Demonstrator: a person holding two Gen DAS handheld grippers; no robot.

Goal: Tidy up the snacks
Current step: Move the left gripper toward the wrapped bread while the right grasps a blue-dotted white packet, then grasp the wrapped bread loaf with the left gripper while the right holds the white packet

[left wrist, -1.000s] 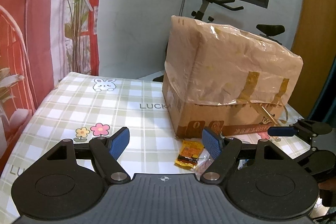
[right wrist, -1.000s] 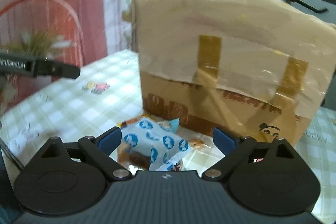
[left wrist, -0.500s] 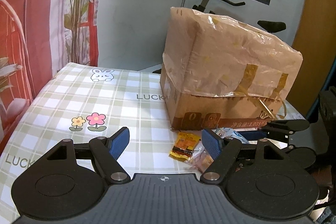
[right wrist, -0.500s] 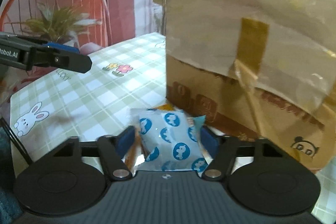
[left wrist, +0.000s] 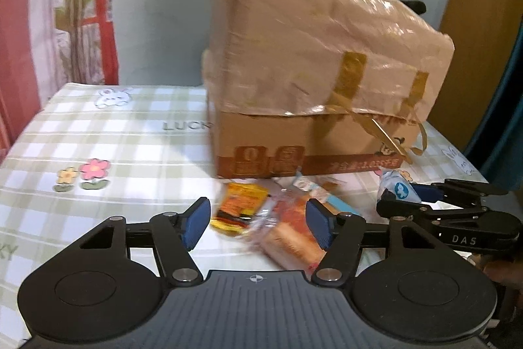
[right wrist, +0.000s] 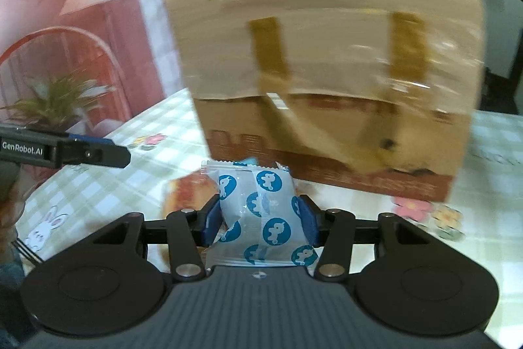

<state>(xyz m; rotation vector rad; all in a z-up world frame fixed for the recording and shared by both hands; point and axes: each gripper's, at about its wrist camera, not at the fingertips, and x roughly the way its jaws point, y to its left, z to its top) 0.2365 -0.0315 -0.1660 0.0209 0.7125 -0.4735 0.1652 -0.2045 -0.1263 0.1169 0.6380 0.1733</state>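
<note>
Snack packet (right wrist: 261,211) with blue animal roundels sits pinched in the right hand-held gripper (right wrist: 260,219).

Both grippers, left gripper (left wrist: 256,226) and right gripper (right wrist: 260,219), are matte black with blue jaws, silver pivot screws and white lettering.

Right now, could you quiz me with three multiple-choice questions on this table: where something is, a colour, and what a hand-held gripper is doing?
1. Where do the loose snacks lie?
A. on top of the cardboard box
B. on the tablecloth in front of the box
C. inside a bowl

2. What colour are the round marks on the held packet?
A. blue
B. red
C. green

3. The right hand-held gripper is
A. wide open and empty
B. clamped on a packet
C. gripping the box

Answers:
1 B, the orange snack lies before the cardboard box.
2 A, blue dots on the white packet.
3 B, the right hand-held gripper squeezes it.
</note>
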